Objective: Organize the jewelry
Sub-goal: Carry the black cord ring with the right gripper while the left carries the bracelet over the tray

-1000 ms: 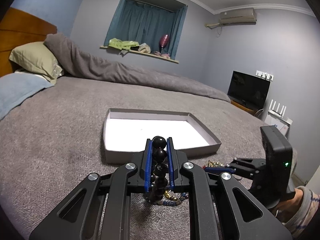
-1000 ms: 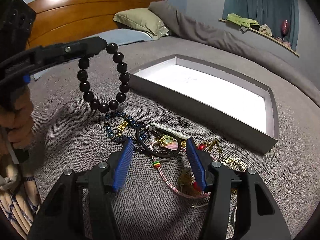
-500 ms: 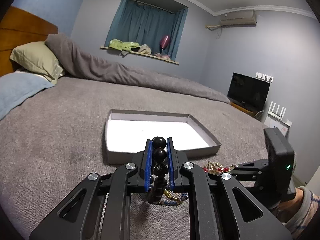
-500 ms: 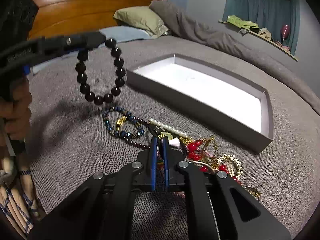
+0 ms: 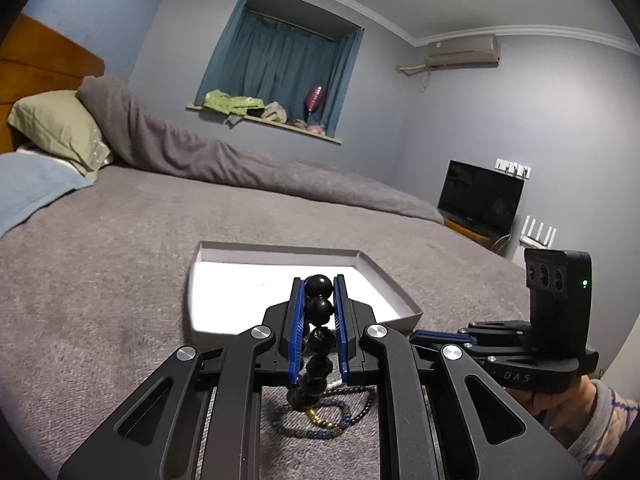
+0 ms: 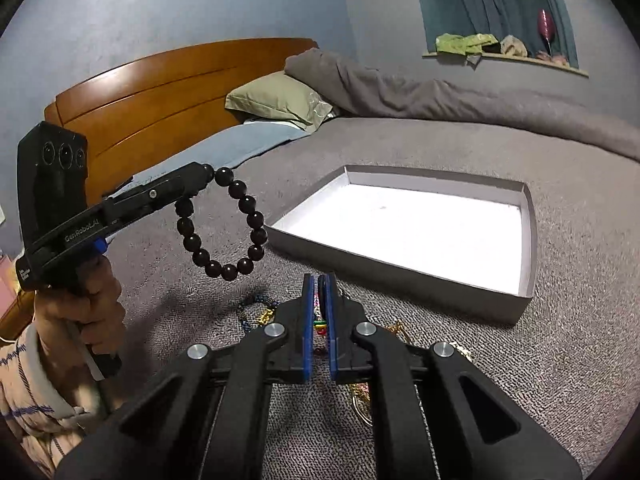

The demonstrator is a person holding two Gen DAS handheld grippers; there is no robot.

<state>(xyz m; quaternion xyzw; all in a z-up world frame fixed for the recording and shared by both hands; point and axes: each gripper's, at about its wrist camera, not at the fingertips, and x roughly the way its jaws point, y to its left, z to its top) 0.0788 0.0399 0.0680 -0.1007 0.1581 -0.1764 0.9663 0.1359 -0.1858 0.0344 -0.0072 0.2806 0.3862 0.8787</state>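
My left gripper (image 5: 319, 286) is shut on a dark round-bead bracelet (image 5: 318, 312), which hangs in the air as a loop in the right wrist view (image 6: 224, 224), left of the box. My right gripper (image 6: 319, 280) is shut on a thin pink cord with a red, yellow and green bead (image 6: 320, 324), lifted above the jewelry pile (image 6: 260, 314). The grey box with a white floor (image 6: 416, 224) lies open on the bed beyond both grippers (image 5: 280, 280). A blue and gold bead strand (image 5: 320, 424) lies under my left gripper.
The grey bedspread (image 5: 120, 248) carries everything. Pillows (image 6: 276, 98) and a wooden headboard (image 6: 160, 92) stand at the bed's head, with a rolled grey duvet (image 5: 200, 156) along the far side. A gold chain (image 6: 460, 350) lies right of my right gripper.
My right gripper closed on the pink cord in the pile and has lifted it. My left gripper has risen with the bead bracelet and moved closer to the box.
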